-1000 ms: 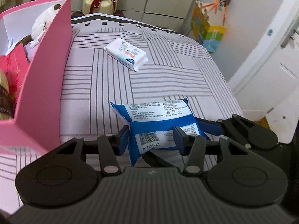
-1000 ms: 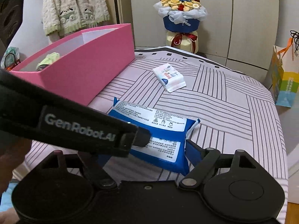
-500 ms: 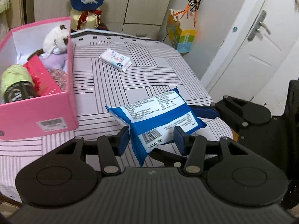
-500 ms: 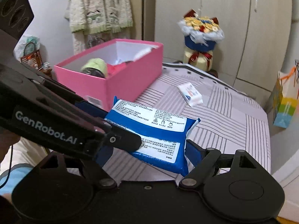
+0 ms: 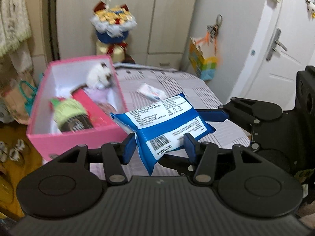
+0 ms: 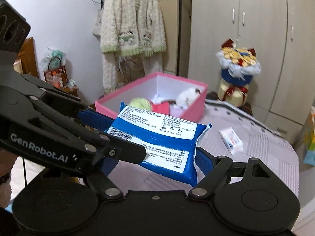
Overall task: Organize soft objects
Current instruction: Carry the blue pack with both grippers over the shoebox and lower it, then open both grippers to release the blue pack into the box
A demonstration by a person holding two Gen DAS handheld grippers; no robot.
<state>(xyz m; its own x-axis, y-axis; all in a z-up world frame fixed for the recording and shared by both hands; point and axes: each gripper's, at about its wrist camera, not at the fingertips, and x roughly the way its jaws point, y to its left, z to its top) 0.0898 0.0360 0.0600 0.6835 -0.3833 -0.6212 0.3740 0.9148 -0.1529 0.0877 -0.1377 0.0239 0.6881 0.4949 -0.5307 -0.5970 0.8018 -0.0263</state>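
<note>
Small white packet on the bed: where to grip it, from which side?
Small white packet lies flat on the striped bed, clear of the pink box. Probably best from above, fingers pinching its two long edges across the narrow width; it looks soft, so squeeze gently.

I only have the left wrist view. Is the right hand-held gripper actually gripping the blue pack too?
Observer: It looks so. In the right wrist view, the right hand-held gripper has one finger pressed against the edge of the blue pack. Its other finger is mostly hidden behind the left hand-held gripper.
Operator: What is that cream fabric at my left edge?
Observer: It is a cream and green cardigan. It hangs on a hanger against the wall behind the pink box.
</note>
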